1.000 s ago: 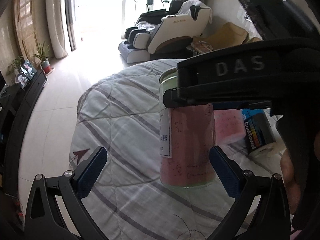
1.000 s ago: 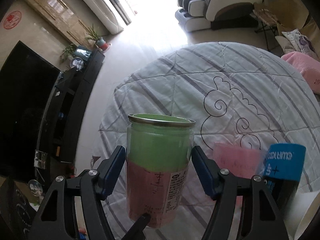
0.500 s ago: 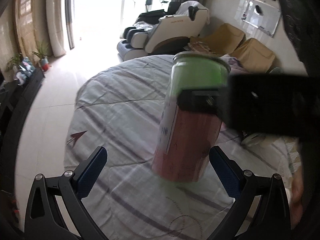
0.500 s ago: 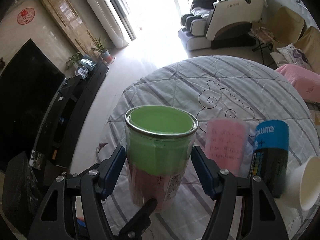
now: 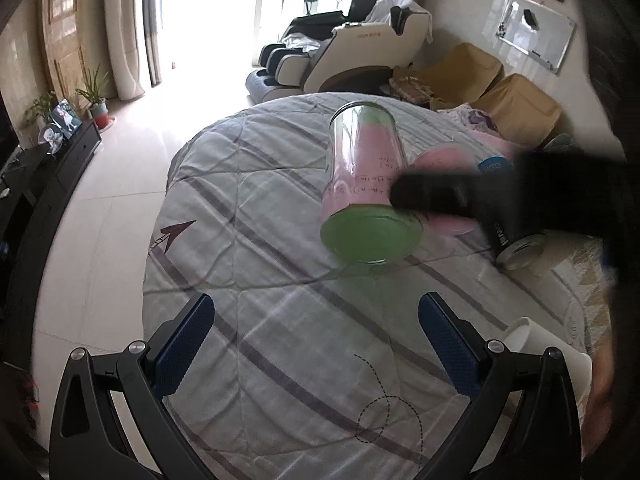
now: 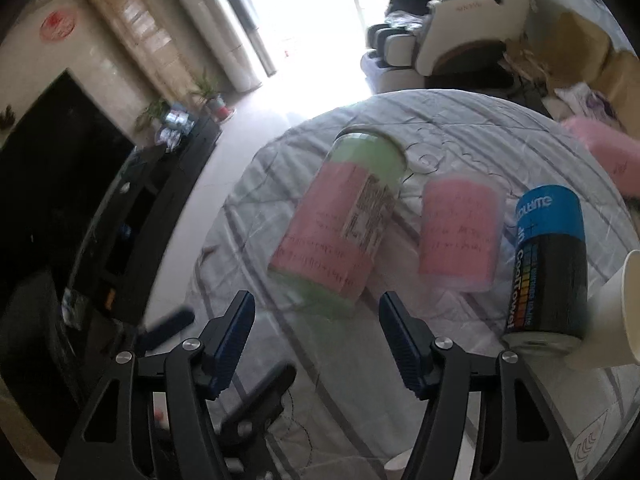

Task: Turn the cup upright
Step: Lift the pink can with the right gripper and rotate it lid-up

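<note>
The cup is a clear glass jar with pink and green paper inside (image 6: 340,220). In the right wrist view it stands on the quilted table, leaning, just ahead of my open right gripper (image 6: 316,330), apart from its blue pads. In the left wrist view the cup (image 5: 366,188) is blurred, its green end near the table and its clear rim up. A dark blurred shape, the right gripper, crosses in front of it. My left gripper (image 5: 316,334) is open and empty, short of the cup.
A pink cup (image 6: 460,236), a black and blue can (image 6: 548,268) and a white paper cup (image 6: 624,312) stand to the right of the jar. Another white paper cup (image 5: 548,352) lies near my left gripper. The round table (image 5: 260,208) ends at left.
The right gripper let go of the cup and drew back; its jaws now stand apart from it. The cup went from held in the air to resting on the table.
</note>
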`<state>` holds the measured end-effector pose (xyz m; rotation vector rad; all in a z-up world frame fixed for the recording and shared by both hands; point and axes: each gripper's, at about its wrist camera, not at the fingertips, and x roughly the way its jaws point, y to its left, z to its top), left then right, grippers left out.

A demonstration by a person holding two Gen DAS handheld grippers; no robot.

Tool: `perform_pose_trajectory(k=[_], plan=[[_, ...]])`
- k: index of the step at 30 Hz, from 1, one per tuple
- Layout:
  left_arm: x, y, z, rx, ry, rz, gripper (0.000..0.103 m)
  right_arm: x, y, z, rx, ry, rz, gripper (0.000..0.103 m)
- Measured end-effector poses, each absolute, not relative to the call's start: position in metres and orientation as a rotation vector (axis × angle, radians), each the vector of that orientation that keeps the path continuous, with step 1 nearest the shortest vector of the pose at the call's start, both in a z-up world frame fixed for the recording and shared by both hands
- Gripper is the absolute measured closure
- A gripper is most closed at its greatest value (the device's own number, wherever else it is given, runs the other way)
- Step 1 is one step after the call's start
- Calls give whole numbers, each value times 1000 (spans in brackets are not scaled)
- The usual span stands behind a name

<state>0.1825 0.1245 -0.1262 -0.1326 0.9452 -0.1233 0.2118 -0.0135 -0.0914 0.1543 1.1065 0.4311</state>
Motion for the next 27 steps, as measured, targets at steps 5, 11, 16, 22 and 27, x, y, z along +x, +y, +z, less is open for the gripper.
perform_pose_trajectory(k=[5,11,16,22,27], plan=[[196,133,-111,-165,926,-161,0,245,-12,-90,253,1187,424,36],[236,132,-98,-158,982,-278,0,262,-23,-93,293,1225,398,35],[249,104,-105,-53,1022,-260,0,293,-22,-107,315,1320,385,32],[263,97,-117,-21,1028,-205,0,315,-12,-128,311,1399,394,32],[271,94,-125,-44,1046,-252,11,323,-11,-135,289,1411,374,32]])
